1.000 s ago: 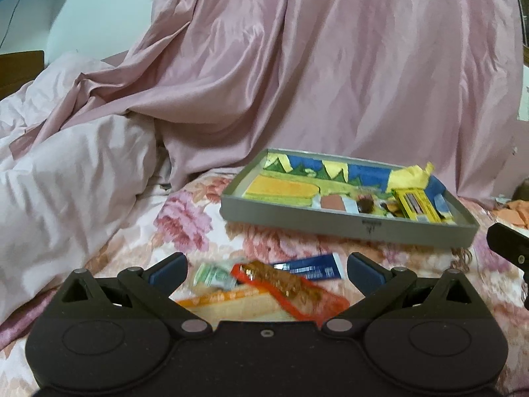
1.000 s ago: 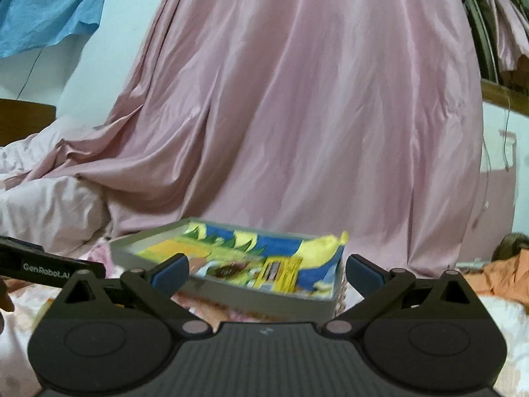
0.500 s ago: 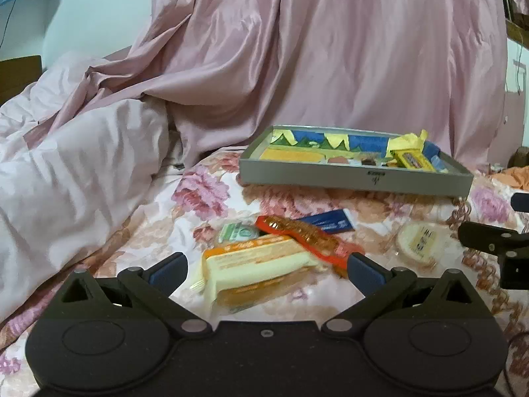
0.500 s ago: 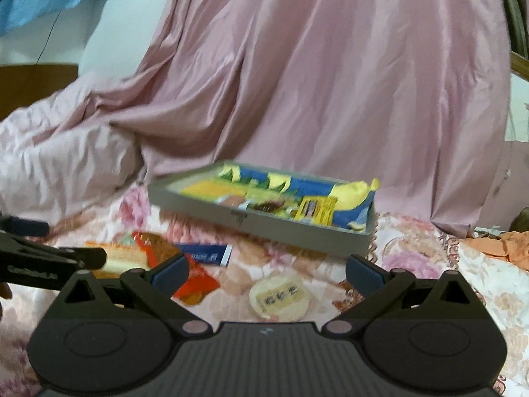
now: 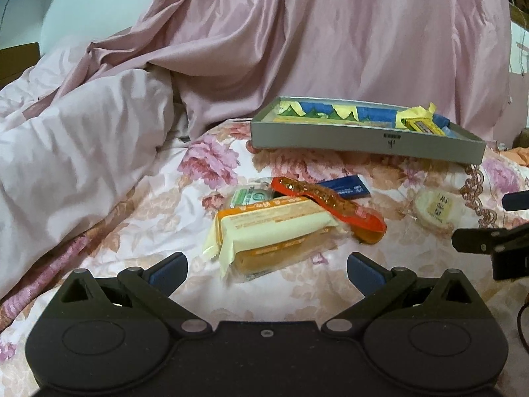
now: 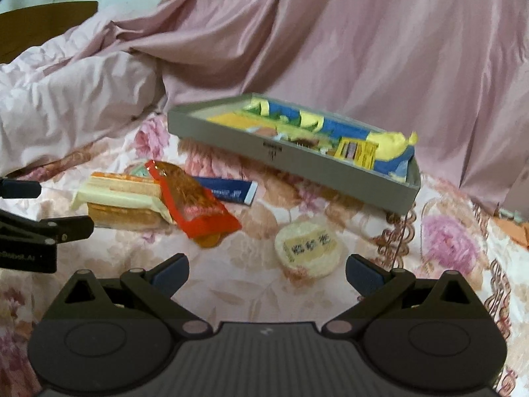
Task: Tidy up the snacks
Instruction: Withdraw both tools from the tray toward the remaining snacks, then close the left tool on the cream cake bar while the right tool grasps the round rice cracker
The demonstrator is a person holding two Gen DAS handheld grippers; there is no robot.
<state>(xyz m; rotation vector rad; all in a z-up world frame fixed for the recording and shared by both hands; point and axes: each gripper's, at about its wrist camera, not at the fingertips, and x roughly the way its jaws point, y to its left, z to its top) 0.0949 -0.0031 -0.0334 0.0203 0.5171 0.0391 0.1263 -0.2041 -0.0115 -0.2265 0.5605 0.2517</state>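
Left tongs [image 5: 267, 273] & right tongs [image 6: 267, 273]: both spread wide, nothing gripped. Snacks on floral bed: cream-orange wafer pack [image 5: 271, 228] under red pouch [image 5: 327, 203], blue sachet [image 5: 345, 190], round cake [image 6: 309, 246] lies apart. Grey tray [image 5: 363, 140] behind, part-filled

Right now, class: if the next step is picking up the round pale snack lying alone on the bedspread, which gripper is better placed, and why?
Right. The right gripper is open with the round snack just ahead between its fingers; the left gripper faces the cream-wrapped pack instead, with the round snack off to its right.
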